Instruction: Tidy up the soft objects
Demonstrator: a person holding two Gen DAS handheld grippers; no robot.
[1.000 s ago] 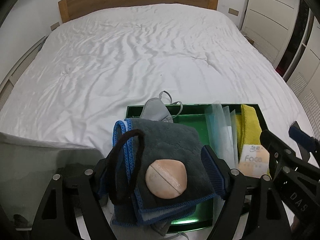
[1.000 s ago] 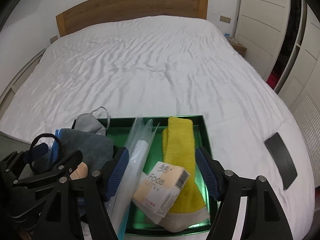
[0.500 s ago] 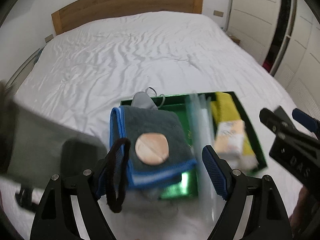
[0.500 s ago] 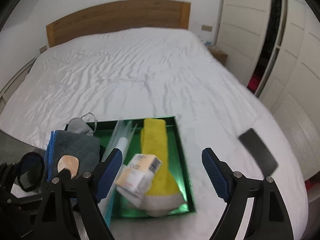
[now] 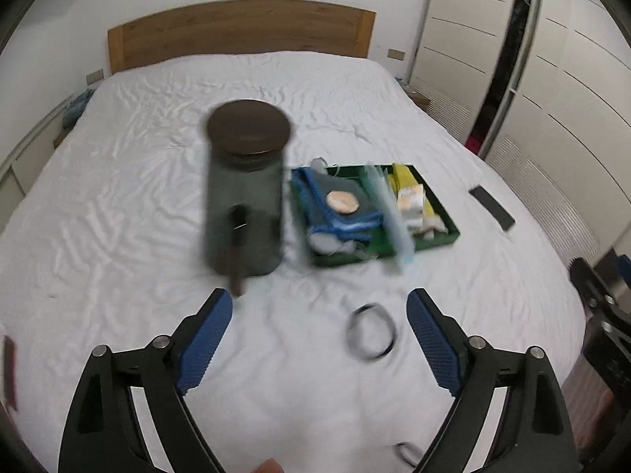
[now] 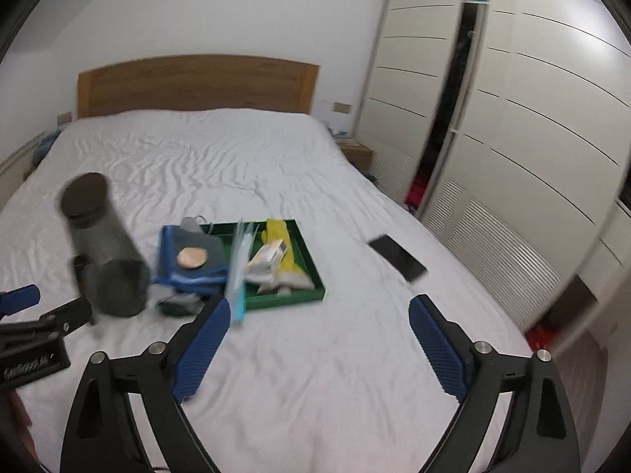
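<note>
A green tray (image 5: 445,238) is seen on the white bed (image 5: 157,181), packed with a grey cloth (image 5: 343,197), a yellow cloth (image 5: 402,173) and a tissue pack (image 5: 410,201). A dark jar (image 5: 244,197) stands at the tray's 9 o'clock (blurred). A black hair tie (image 5: 370,331) lies on the sheet at 6 o'clock. The left gripper (image 5: 319,307) and right gripper (image 6: 315,315) are spread, jaws opening, nothing pinched.
</note>
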